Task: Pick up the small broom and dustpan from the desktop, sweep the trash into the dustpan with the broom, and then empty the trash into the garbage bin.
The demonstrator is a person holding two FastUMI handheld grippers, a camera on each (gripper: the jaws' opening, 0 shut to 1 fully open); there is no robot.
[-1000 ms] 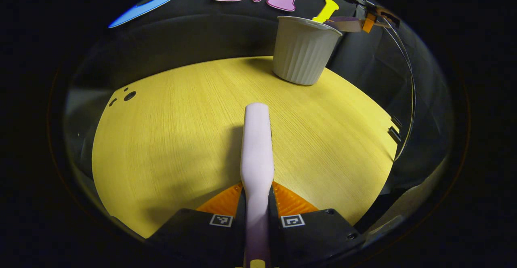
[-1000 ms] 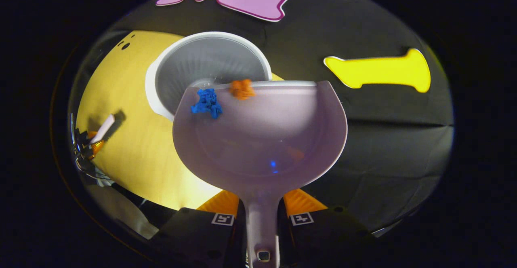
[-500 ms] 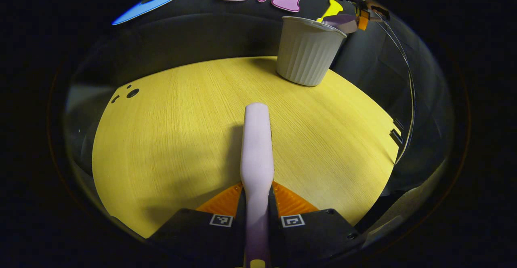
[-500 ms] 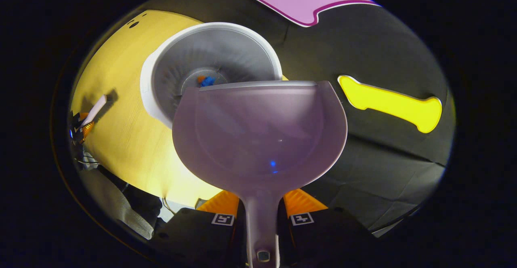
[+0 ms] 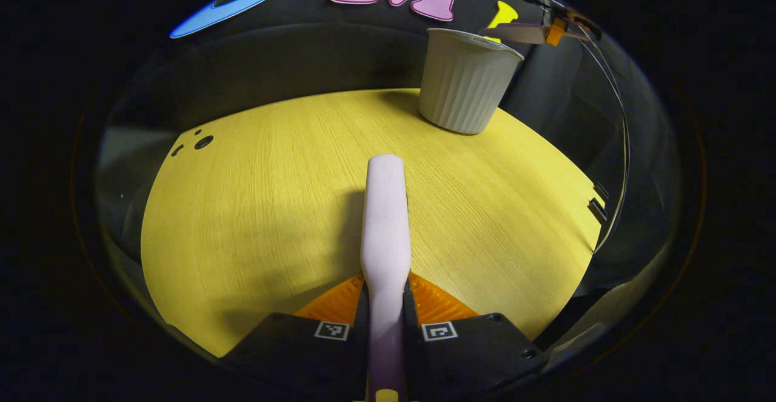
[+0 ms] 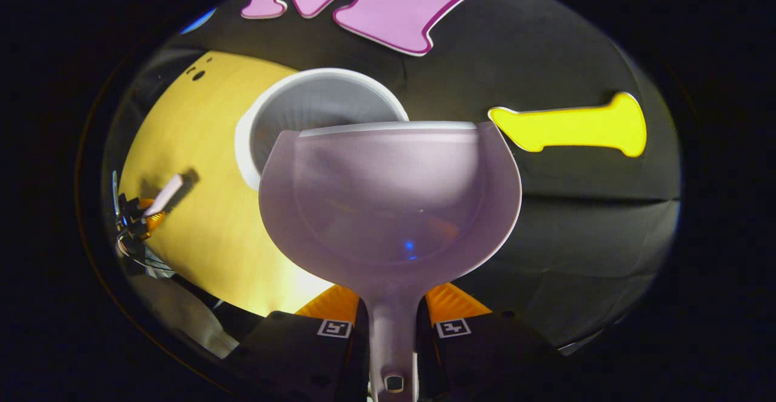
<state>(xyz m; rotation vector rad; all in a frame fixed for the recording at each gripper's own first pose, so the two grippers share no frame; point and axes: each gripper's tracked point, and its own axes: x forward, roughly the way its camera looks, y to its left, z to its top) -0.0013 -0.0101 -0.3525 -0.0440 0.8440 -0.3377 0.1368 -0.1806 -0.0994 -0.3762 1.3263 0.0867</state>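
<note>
My left gripper (image 5: 385,305) is shut on the pale lilac broom (image 5: 384,220), whose long body points forward over the yellow desktop (image 5: 254,208). The white ribbed garbage bin (image 5: 464,80) stands at the desk's far right edge. My right gripper (image 6: 393,317) is shut on the handle of the lilac dustpan (image 6: 391,196), held in the air beside the bin (image 6: 303,105) with its front lip over the bin's rim. The pan holds no trash. In the left gripper view the dustpan (image 5: 515,32) and the right gripper (image 5: 555,26) hang above the bin. The left gripper (image 6: 145,217) with the broom (image 6: 167,193) shows far left in the right gripper view.
Small round holes (image 5: 200,142) mark the desk's far left corner. Black cloth walls close in behind and to the right of the desk. A cable (image 5: 618,123) runs down the right side. A person's sleeve (image 6: 182,317) shows at lower left in the right gripper view.
The blue and orange scraps slid off the dustpan's lip into the bin. The dustpan then tipped back toward level; the bin's bottom is now out of sight. The broom stayed still.
</note>
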